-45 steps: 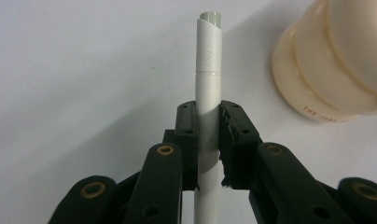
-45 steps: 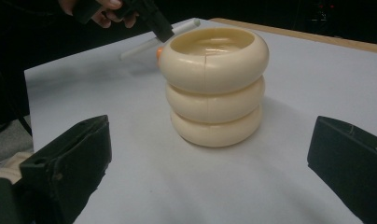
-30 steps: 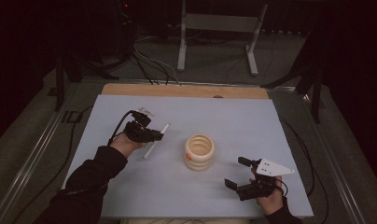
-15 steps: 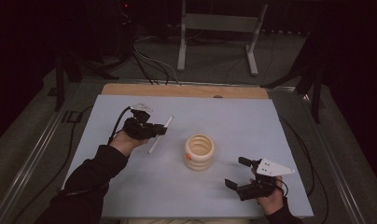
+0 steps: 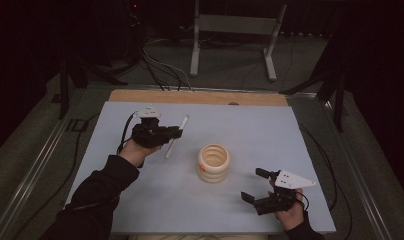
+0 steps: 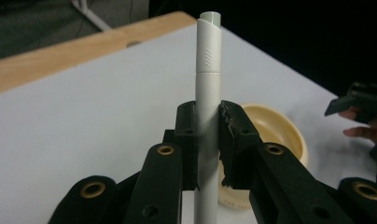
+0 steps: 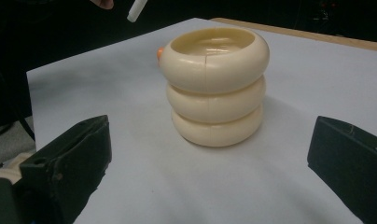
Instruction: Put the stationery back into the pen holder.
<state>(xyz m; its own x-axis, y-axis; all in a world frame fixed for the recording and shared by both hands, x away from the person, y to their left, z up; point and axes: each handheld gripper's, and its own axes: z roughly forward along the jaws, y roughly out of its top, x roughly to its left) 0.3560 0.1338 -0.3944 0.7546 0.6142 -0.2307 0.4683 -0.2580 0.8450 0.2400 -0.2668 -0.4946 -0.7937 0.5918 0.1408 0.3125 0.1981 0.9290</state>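
Note:
A white pen-like tube (image 5: pixel 174 139) is clamped between the jaws of my left gripper (image 5: pixel 176 134), held above the mat at the left. In the left gripper view the tube (image 6: pixel 208 84) stands straight up through the shut left gripper (image 6: pixel 208 135). A cream ribbed ring-shaped cup (image 5: pixel 213 162) with a small orange spot stands at the mat's middle, to the right of the tube. My right gripper (image 5: pixel 253 185) rests near the front right, open, pointing at the cup. In the right gripper view the cup (image 7: pixel 216 88) stands beyond the wide-apart jaws of the right gripper (image 7: pixel 210 154), untouched.
The pale blue mat (image 5: pixel 270 135) covers a wooden table (image 5: pixel 200 97) whose bare edge shows at the back. A metal stand (image 5: pixel 234 30) and cables lie on the floor beyond. The tube's end (image 7: pixel 136 10) shows at the top of the right gripper view.
My left gripper has risen a little with the white tube and shifted slightly toward the far side. The right gripper and the cup have stayed put.

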